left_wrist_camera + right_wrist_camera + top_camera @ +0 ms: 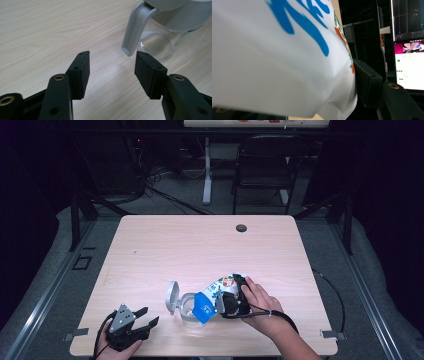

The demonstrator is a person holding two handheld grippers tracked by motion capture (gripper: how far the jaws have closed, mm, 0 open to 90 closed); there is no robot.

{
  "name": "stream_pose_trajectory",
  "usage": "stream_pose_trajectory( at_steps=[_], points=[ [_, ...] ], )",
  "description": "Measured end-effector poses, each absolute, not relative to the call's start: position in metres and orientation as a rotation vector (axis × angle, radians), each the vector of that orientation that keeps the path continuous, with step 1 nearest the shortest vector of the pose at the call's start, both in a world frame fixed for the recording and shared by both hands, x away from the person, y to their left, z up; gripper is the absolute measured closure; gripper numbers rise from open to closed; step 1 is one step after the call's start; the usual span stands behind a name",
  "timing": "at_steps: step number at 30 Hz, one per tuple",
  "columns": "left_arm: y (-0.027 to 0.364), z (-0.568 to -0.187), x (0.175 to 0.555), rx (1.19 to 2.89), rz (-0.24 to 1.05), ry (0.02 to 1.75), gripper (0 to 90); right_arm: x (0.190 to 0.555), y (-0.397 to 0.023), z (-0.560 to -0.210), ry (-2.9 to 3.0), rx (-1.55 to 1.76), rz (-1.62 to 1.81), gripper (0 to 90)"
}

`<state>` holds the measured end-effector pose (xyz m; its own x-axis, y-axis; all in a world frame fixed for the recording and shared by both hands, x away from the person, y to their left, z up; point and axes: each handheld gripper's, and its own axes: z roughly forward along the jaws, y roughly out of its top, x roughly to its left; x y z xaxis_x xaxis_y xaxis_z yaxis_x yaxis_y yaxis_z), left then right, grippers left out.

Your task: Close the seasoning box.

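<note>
keep your right claw [231, 301] clamped on the tilted carton [214, 296] over the open jug [186, 307] near the worktop's [200, 245] front edge, while your left claw [145, 317] waits wide open, empty.

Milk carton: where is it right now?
High view: the milk carton is tilted over the open glass jug, front centre of table, in the right gripper.

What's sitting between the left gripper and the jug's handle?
Nothing: in the left gripper view, bare table lies between the left gripper and the jug's handle.
</note>
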<state>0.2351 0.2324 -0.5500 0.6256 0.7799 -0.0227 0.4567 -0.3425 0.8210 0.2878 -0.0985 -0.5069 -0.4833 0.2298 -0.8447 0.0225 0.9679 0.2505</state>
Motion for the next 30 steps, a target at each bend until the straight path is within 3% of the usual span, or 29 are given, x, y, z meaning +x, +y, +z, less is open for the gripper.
stream_pose_trajectory(
  at_steps=[30],
  points=[
    [0.2335, -0.5514, 0.2360, 1.989, 0.480, 0.971, 46.8, 0.2867, -0.0923, -0.5033, 2.021, 0.111, 0.191, 46.7]
  ],
)
